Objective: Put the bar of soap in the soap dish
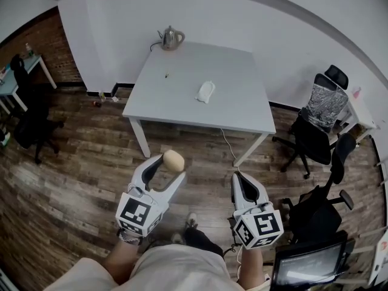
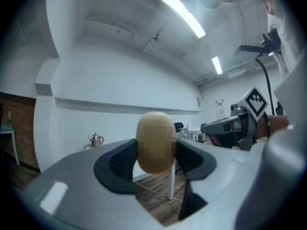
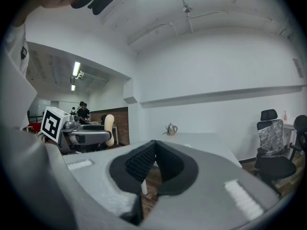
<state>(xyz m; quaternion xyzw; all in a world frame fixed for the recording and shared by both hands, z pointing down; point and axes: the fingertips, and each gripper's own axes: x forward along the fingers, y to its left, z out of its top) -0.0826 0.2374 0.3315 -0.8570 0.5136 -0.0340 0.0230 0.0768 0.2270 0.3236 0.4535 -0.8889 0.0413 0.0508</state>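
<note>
1. While the left claw (image 1: 170, 170) grips the bar of soap (image 1: 174, 159) at its tips, the right claw (image 1: 241, 180) is closed, empty; pickup looks done, placing remains.
2. Bare floor (image 1: 91, 162) separates both from the tabletop (image 1: 182, 71); chairs (image 1: 312, 135) crowd the right.
3. A white object (image 1: 205, 91), possibly the soap dish, lies mid-tabletop; kettle (image 1: 171, 38) beyond.

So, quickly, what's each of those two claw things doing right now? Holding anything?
Left gripper: closed on the bar of soap.
Right gripper: closed, with nothing between its jaws.
</note>
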